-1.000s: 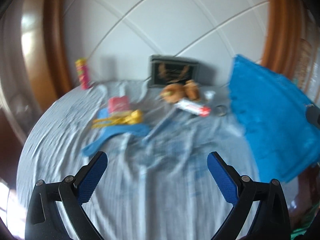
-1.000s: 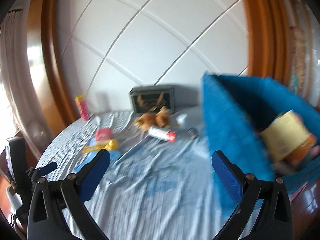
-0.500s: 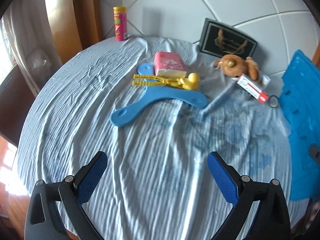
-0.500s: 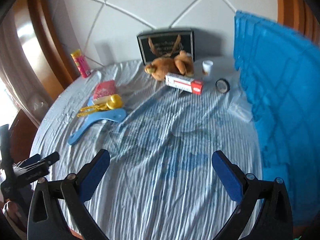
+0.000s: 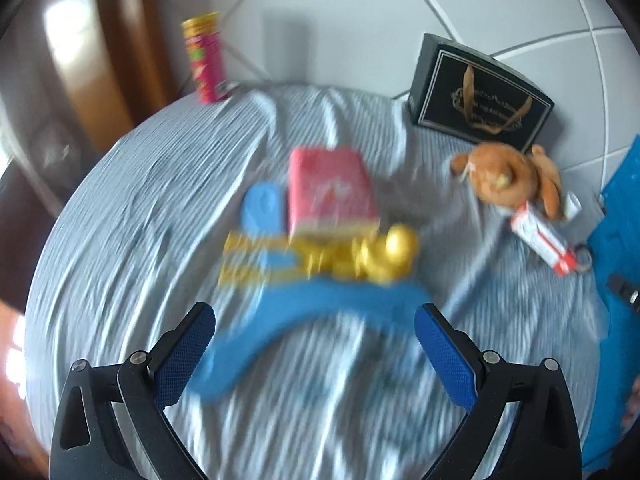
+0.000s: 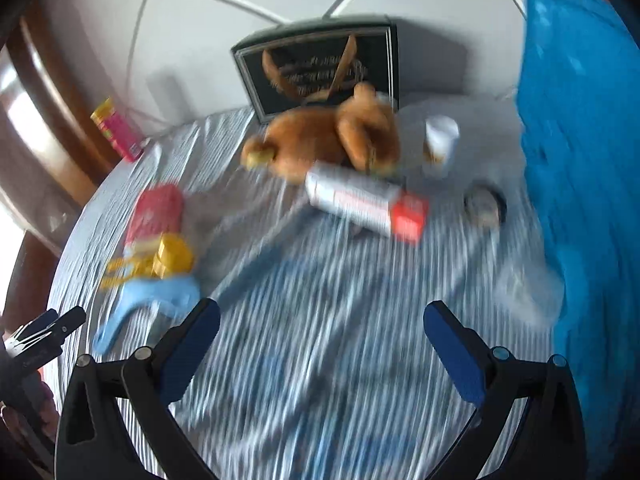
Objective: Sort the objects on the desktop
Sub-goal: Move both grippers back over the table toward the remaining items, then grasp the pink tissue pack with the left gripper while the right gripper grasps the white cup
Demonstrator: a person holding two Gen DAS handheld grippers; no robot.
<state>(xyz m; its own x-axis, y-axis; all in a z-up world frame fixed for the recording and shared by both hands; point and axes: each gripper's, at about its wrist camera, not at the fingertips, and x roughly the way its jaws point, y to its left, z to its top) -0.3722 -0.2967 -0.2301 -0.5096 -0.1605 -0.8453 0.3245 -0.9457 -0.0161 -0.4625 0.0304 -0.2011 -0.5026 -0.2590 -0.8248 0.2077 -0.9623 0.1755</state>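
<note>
Both grippers were wide open, nothing held. My left gripper (image 5: 314, 320) hung over the blue boomerang (image 5: 304, 316), yellow tongs toy (image 5: 320, 256) just behind it. Right gripper (image 6: 320, 320) faced the toothpaste box (image 6: 366, 202). Frames blurred; I judged slowing first, then straddling one item squarely, was best.

My left wrist camera looks forward and down over the striped tablecloth (image 5: 132, 200), close above the blue curved toy (image 5: 320, 312) and yellow toy (image 5: 360, 256). My right wrist camera faces the same wall from farther right, nearer the plush dog (image 6: 320, 140) and toothpaste box (image 6: 368, 202). Both views share the black box (image 5: 480, 96), chip can (image 5: 203, 58), pink pack (image 5: 330, 190) and blue bin (image 6: 580, 140); both are motion-blurred.
</note>
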